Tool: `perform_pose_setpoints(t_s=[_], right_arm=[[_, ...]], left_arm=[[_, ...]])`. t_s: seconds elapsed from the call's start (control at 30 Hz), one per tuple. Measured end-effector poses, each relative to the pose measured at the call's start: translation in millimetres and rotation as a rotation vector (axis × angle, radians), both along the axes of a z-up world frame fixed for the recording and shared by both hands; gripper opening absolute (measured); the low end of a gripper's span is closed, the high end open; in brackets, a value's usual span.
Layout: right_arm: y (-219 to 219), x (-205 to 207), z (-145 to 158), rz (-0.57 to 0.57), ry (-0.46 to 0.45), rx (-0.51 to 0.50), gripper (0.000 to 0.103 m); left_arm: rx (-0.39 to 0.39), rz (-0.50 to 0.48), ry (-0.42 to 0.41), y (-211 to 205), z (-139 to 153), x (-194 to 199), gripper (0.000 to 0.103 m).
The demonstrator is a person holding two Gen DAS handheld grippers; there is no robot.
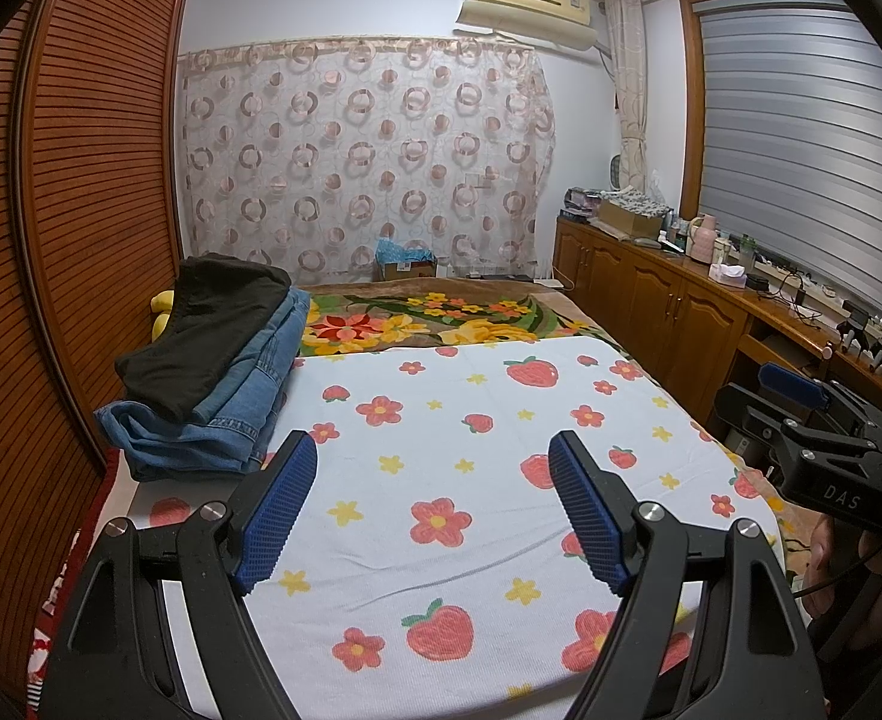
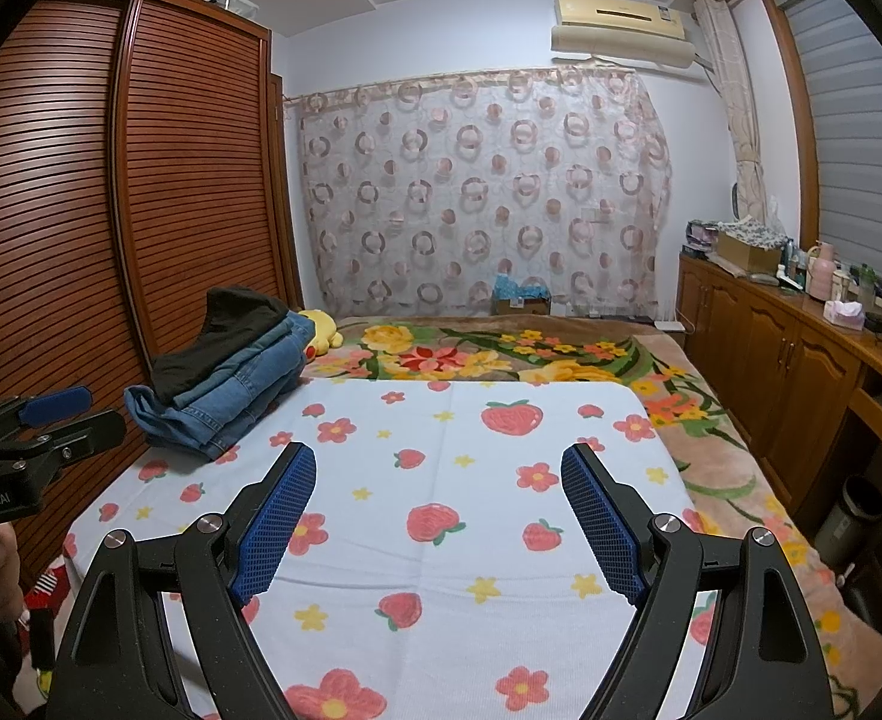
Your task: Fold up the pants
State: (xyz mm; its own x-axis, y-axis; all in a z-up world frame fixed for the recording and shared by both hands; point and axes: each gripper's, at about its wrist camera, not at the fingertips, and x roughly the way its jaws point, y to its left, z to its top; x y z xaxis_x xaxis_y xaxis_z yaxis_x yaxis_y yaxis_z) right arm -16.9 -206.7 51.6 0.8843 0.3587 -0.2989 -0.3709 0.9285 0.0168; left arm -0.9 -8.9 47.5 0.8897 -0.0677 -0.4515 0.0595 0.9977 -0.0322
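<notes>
A stack of folded pants lies at the bed's left edge: black pants point(image 1: 201, 330) on top of blue jeans point(image 1: 225, 414). The stack shows in the right wrist view too, black pants point(image 2: 225, 336) over jeans point(image 2: 231, 396). My left gripper point(image 1: 432, 450) is open and empty above the white strawberry-print sheet point(image 1: 471, 420), just right of the stack. My right gripper point(image 2: 438, 462) is open and empty above the same sheet point(image 2: 471, 450). Each gripper shows at the edge of the other's view: the right one point(image 1: 801, 420) and the left one point(image 2: 39, 420).
A brown slatted wardrobe point(image 1: 81, 210) stands close along the bed's left side. A floral blanket point(image 1: 441, 318) covers the far bed. A wooden sideboard point(image 1: 681, 300) with clutter runs along the right wall. A yellow plush toy point(image 2: 321, 330) lies behind the stack.
</notes>
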Motion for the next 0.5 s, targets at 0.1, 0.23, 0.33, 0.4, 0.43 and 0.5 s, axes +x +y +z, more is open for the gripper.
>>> perform_pose_setpoints(t_s=[0.1,0.23,0.33,0.4,0.43,0.5], right_arm=[[0.4,-0.4,-0.5,0.000,-0.001,0.000,0.086],[0.4,-0.4,-0.4,-0.001,-0.001,-0.001,0.086],[0.3,-0.3,-0.3,-0.001,-0.001,-0.001,0.086],[0.4,-0.5,-0.6,0.000,0.000,0.000,0.086],[0.3,-0.4,-0.4,-0.001,-0.001,-0.001,0.086],[-0.1,-0.1,-0.1,0.000,-0.001,0.000,0.086]], left_arm=[[0.000,0.000,0.000,0.1,0.1,-0.1,0.080],[0.001,0.000,0.000,0.5,0.2,0.0,0.080],[0.000,0.000,0.000,-0.1,0.2,0.0,0.080],[0.000,0.000,0.000,0.1,0.3,0.0,0.080],[-0.001,-0.001,0.000,0.6,0.3,0.0,0.080],[0.000,0.000,0.000,0.2,0.3,0.0,0.080]])
